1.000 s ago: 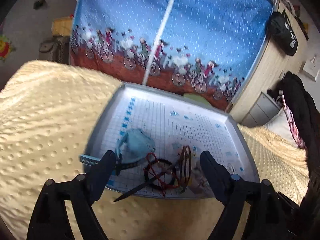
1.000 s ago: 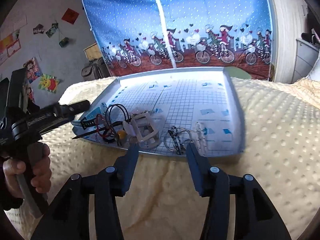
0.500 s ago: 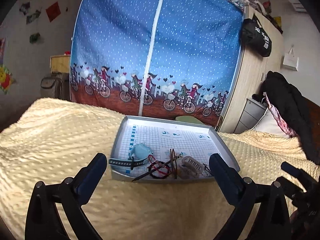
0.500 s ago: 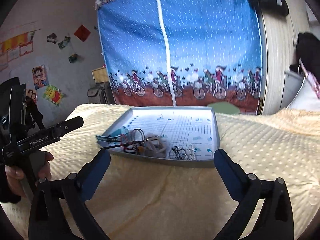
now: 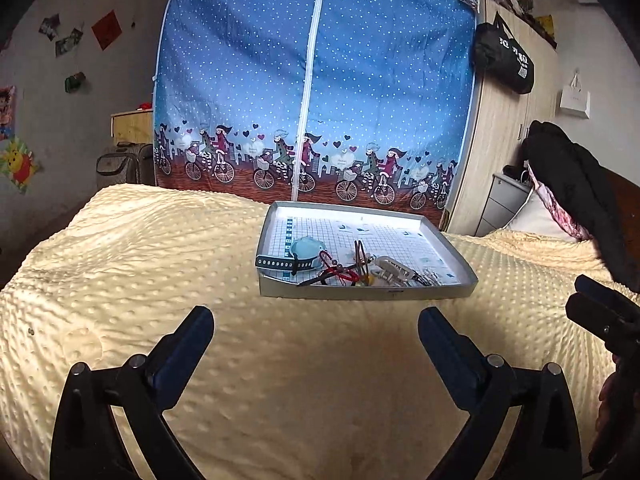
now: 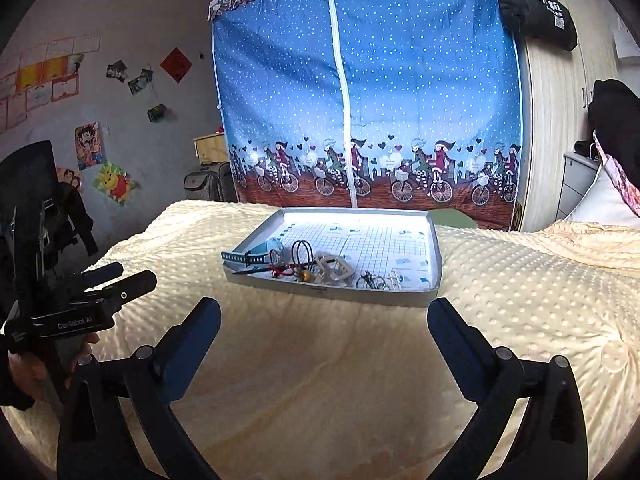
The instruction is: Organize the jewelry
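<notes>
The jewelry [image 5: 352,266] lay bunched along the tray's [image 5: 460,258] near edge, a blue-strapped watch [image 5: 294,258] at 9 o'clock of the red and clear pieces, the tray at 12 o'clock on the yellow blanket [image 5: 280,380]. Within the last second you pulled both grippers well back from it and spread them. Left gripper [image 5: 316,336] and right gripper [image 6: 324,326] hung with fingers wide apart, holding nothing, which fits either a finished sort or a pause.

A bed under a dimpled cream blanket [image 5: 168,280] fills the foreground, and behind it stands a blue dotted fabric wardrobe [image 6: 360,92] with a white zip and a band of cyclists along the bottom. The grey wall [image 6: 132,20] to the left carries posters and photos above a suitcase [image 6: 208,186] and a small wooden cabinet [image 5: 132,126]. To the right stands a pale wood wardrobe [image 5: 504,140] with a black bag [image 5: 506,58] hung on it, and dark clothing [image 5: 576,184] lies over a pillow [image 5: 536,216].
</notes>
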Available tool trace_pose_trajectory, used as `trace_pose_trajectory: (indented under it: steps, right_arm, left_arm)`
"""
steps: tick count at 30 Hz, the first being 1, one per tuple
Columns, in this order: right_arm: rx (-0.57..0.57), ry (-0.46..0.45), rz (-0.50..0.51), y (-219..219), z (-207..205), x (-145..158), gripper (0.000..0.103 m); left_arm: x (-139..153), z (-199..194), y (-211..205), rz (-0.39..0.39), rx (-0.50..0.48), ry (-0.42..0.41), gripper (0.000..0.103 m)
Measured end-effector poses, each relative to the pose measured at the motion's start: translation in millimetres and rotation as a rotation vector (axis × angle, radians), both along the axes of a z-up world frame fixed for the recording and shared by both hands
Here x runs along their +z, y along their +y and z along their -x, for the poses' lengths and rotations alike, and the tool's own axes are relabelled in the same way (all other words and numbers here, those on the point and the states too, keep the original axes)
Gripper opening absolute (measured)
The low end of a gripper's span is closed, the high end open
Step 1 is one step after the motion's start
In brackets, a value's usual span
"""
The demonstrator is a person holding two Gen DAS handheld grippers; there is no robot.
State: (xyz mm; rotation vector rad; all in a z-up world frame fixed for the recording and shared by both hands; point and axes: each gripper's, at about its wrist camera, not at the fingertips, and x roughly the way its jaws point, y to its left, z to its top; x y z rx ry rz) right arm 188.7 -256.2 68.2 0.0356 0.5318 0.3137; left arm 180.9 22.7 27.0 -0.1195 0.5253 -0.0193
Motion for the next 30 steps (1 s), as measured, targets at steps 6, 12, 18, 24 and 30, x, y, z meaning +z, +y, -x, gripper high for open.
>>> trace_pose_trajectory:
  steps: [6, 12, 18, 24, 30]
  right_arm:
    - [0.000, 0.009, -0.001, 2.1, -1.0, -1.9, 0.102]
    - [-0.001, 0.014, -0.004, 3.0, -2.7, -2.3, 0.102]
    - [0.000, 0.022, -0.008, 4.1, -4.3, -3.5, 0.102]
    - [-0.004, 0.025, -0.010, 4.2, -5.5, -5.2, 0.102]
    - [-0.004, 0.026, -0.012, 4.2, -6.9, -6.2, 0.102]
  left_arm:
    - [1.2, -0.2, -2.0, -0.009, -0.004, 0.001, 0.103]
    - [1.6, -0.5, -2.0, -0.009, -0.001, 0.001, 0.103]
    - [1.6, -0.4, -1.9, -0.007, -0.001, 0.000, 0.103]
    - [1.6, -0.7, -2.0, -0.010, -0.002, 0.000, 0.103]
    - [1.8, -2.0, -1.7, -0.011, -0.006, 0.001, 0.103]
